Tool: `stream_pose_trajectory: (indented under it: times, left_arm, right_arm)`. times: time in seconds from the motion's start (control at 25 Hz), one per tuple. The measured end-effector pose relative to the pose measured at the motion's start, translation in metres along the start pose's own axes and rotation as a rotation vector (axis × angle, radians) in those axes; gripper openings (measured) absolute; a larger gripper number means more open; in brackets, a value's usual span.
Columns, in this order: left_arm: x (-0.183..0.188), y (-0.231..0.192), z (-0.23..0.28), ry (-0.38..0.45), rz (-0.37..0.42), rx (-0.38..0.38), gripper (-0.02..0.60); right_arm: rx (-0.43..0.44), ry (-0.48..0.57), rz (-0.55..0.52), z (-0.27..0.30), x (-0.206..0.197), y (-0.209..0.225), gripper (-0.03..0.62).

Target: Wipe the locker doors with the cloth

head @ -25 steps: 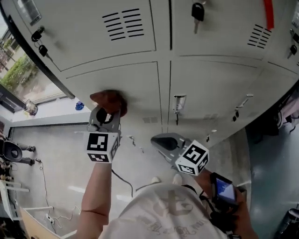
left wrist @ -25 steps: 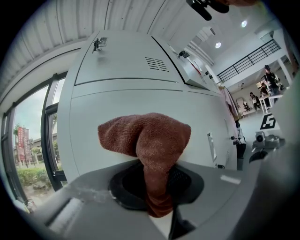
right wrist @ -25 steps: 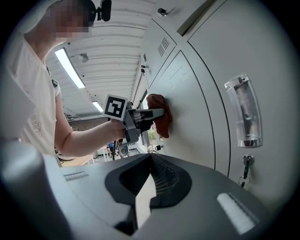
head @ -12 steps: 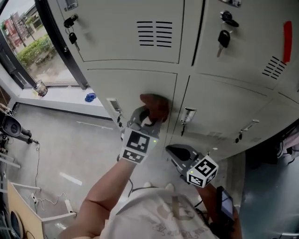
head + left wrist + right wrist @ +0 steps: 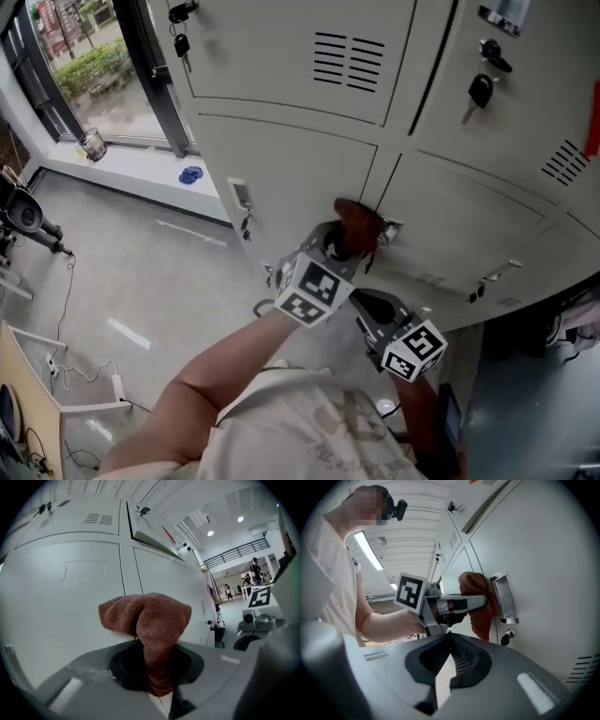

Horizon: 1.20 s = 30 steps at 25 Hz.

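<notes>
A rust-brown cloth [image 5: 356,221] is pressed against the grey locker doors [image 5: 291,159], at the seam beside a metal pull handle [image 5: 389,231]. My left gripper [image 5: 340,242] is shut on the cloth, its marker cube just below. In the left gripper view the cloth [image 5: 151,617] rises bunched out of the jaws of the left gripper [image 5: 157,660] and touches the door [image 5: 65,597]. My right gripper [image 5: 364,302] hangs lower, away from the doors, shut with nothing in it. The right gripper view shows the right gripper [image 5: 449,638], and beyond it the cloth [image 5: 480,603] next to the handle [image 5: 506,597].
Keys hang from locks on the upper doors [image 5: 181,39] [image 5: 478,91]. Another handle [image 5: 241,198] sits on the lower left door. At left are a window, a sill with a blue item [image 5: 190,174] and a jar [image 5: 92,143], and floor with cables [image 5: 66,370].
My left gripper has slid the cloth rightward across the lower door, from its middle to the seam by the handle. The right gripper has stayed low and shut.
</notes>
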State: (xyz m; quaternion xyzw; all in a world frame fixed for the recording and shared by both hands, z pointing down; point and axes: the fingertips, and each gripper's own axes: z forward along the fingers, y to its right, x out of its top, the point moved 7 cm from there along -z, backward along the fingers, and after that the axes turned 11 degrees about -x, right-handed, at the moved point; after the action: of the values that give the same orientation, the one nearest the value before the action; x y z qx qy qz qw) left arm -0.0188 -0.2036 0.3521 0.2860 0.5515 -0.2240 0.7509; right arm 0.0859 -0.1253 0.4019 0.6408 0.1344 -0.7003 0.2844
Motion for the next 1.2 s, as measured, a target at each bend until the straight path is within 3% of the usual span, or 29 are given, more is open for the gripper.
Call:
stream_pose_trajectory:
  times: [0.52, 0.96, 1.2]
  left_arm:
    - [-0.053, -0.035, -0.037, -0.041, 0.002, 0.115, 0.080]
    - [-0.065, -0.071, -0.077, -0.055, -0.004, 0.189, 0.080]
    - [-0.058, -0.097, -0.107, -0.049, 0.049, 0.276, 0.080]
  right_arm:
    - [0.043, -0.003, -0.004, 0.016, -0.003, -0.013, 0.008]
    - [0.070, -0.014, -0.033, 0.036, 0.000, -0.026, 0.008]
    - [0.063, -0.002, -0.033, 0.043, 0.001, -0.028, 0.008]
